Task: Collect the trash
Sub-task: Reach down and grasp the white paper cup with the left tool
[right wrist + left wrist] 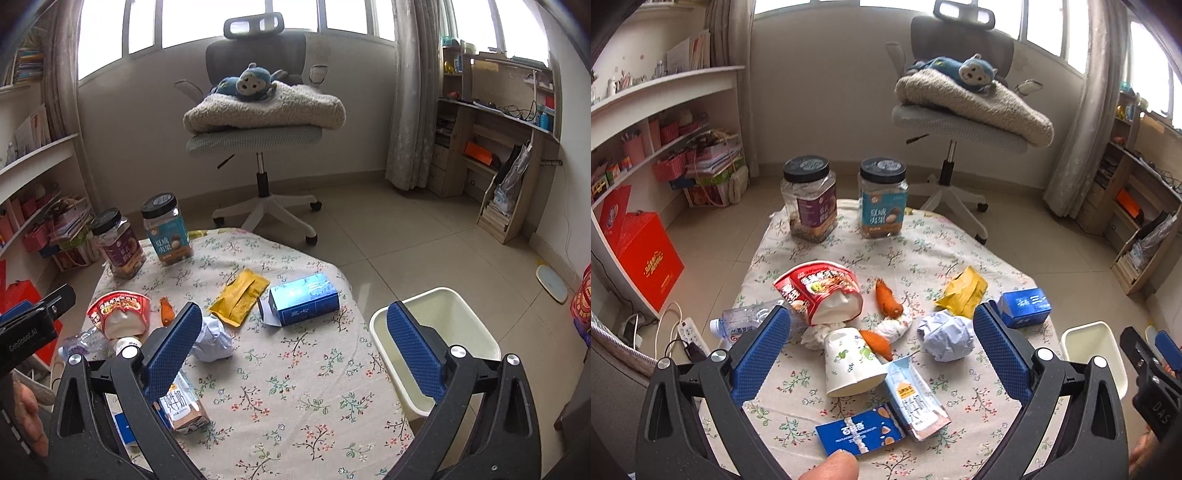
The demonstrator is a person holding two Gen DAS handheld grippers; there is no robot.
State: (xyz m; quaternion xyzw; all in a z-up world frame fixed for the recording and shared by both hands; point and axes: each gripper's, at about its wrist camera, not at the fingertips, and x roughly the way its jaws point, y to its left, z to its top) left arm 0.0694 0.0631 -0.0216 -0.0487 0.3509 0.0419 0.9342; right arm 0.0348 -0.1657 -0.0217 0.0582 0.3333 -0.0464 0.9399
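Trash lies on a floral-cloth table (923,251): a red noodle cup (820,291), a paper cup (849,365), carrot pieces (886,299), a crumpled paper ball (947,334), a yellow packet (964,291), a blue box (1025,308), a milk carton (916,398), a blue wrapper (860,432) and a plastic bottle (746,321). My left gripper (882,354) is open above the paper cup and carton. My right gripper (295,354) is open over bare cloth, the paper ball (214,339) by its left finger. A white bin (436,343) stands right of the table.
Two lidded snack jars (809,199) (882,197) stand at the table's far edge. An office chair (956,122) with a blanket and plush toy is behind. Shelves line the left and right walls. A power strip (690,332) lies on the floor at left.
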